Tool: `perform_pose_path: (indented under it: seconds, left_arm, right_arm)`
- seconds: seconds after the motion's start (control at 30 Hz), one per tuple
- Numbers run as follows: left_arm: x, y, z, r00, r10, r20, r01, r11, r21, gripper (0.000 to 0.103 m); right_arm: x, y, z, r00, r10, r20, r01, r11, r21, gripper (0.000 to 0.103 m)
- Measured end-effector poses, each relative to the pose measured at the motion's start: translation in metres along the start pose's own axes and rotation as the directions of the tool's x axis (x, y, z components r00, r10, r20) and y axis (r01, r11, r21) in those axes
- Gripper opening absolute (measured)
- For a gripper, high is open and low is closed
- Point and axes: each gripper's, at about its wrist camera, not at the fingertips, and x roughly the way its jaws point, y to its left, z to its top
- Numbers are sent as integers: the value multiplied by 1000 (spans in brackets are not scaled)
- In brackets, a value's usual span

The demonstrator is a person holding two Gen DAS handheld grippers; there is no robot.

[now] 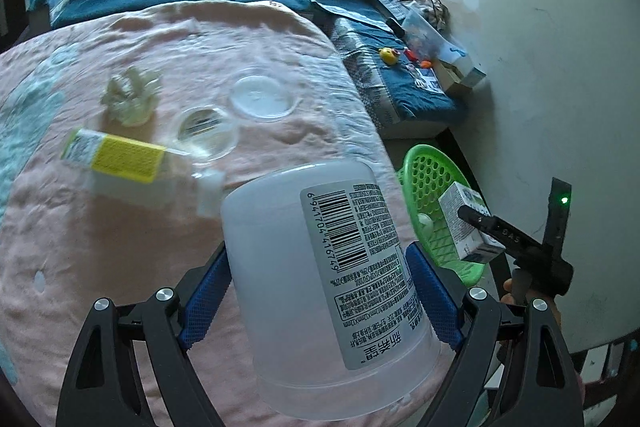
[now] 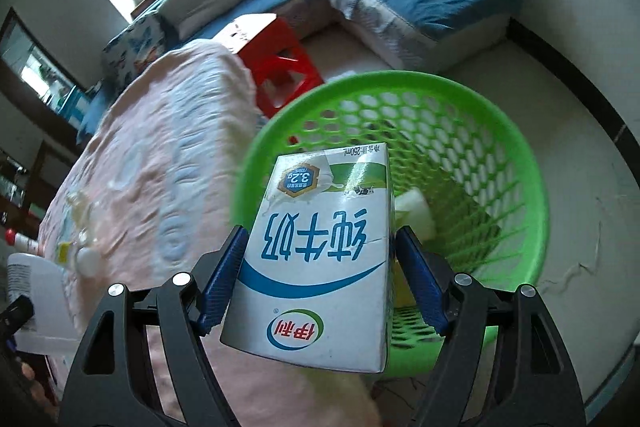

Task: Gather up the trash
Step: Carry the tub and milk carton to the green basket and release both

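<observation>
Between the blue pads of the left gripper (image 1: 320, 291) a translucent white tub (image 1: 320, 267) is held, its open mouth toward the camera, above the pink blanket (image 1: 120, 267). In the right gripper (image 2: 320, 275) a milk carton (image 2: 320, 267) is clamped across its sides, above the near rim of the green basket (image 2: 520, 227) on the floor. Both pairs of jaws are spread wide, each filled by its load.

For a clean drop, the carton should be carried on over the middle of the basket before the jaws are opened, and the tub brought off the bed edge afterwards, so that the two loads do not collide.

On the carton "250mL" and "3.2g" can be read among blue Chinese characters; on the tub a barcode label is seen, beginning 6 9417.

Farther off on the blanket a yellow-labelled bottle (image 1: 132, 167), a clear cup (image 1: 206, 135), a clear lid (image 1: 264, 99) and a crumpled wrapper (image 1: 130, 95) are left to collect.
</observation>
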Motion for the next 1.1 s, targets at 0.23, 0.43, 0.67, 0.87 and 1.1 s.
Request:
perform_pose_path:
  seconds: [0.23,0.43,0.67,0.87,1.1]
  left_arm:
    - [19,-24,8,1000,-1,-23,2,1000,28,83]
    - [31,-37,11,999,2,-40,0,999,53,83]
    - [38,-48,15,999,2,-48,2,998,65,83]
    - [46,-55,15,998,3,-61,2,997,78,83]
    - [56,-66,18,997,-1,-79,8,995,97,83]
  right_arm:
    - [12,-22,0,999,-52,-8,52,999,-16,75]
    - [24,-35,1,997,-74,-21,74,997,-20,75]
    - [33,-47,3,995,-89,-37,88,996,-21,75]
    - [39,-56,4,993,-108,-42,107,994,-17,75]
    - [35,-62,2,994,-102,-36,101,995,-7,75]
